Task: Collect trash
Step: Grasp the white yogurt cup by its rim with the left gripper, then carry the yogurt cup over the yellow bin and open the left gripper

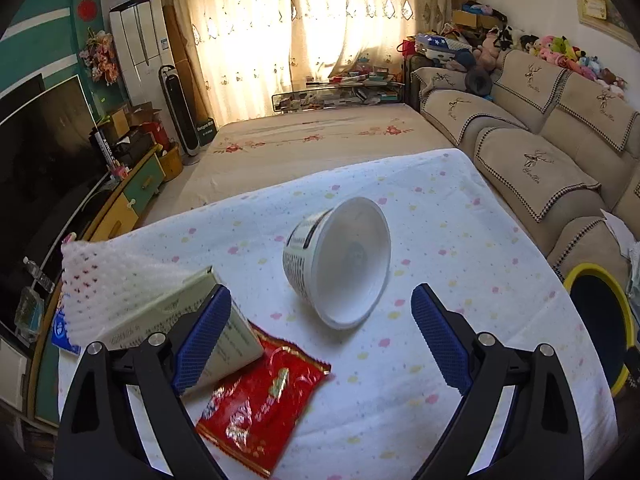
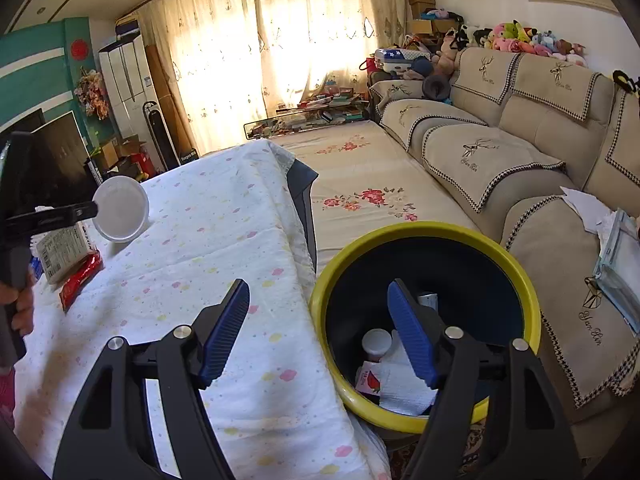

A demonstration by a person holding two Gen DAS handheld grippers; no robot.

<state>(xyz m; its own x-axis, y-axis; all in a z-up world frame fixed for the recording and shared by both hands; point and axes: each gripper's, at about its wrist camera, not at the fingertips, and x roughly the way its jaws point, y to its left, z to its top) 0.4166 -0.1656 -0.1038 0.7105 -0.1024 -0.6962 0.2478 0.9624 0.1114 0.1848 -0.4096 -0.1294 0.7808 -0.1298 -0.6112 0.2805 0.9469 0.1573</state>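
Note:
A white paper bowl [image 1: 340, 264] lies on its side on the spotted cloth, mouth toward me. My left gripper [image 1: 320, 340] stands open just short of it, nothing between the fingers. Behind its left finger lie a pale green box [image 1: 160, 320], a white foam net [image 1: 104, 292] and a red wrapper [image 1: 260, 400]. My right gripper [image 2: 318, 336] is open and empty, its right finger over the yellow-rimmed bin [image 2: 424, 232]. A white-capped bottle [image 2: 376, 342], tissue [image 2: 404, 392] and a small packet [image 2: 368, 380] lie in the bin. The right wrist view also shows the bowl [image 2: 122, 208] and the left gripper [image 2: 86, 211].
The table with the spotted cloth [image 1: 440, 220] stands beside a flowered bed cover [image 2: 360, 184]. A beige sofa [image 2: 500, 160] runs along the right, close behind the bin. A television [image 1: 48, 152] and cabinet stand to the left. A hand [image 2: 20, 304] holds the left gripper.

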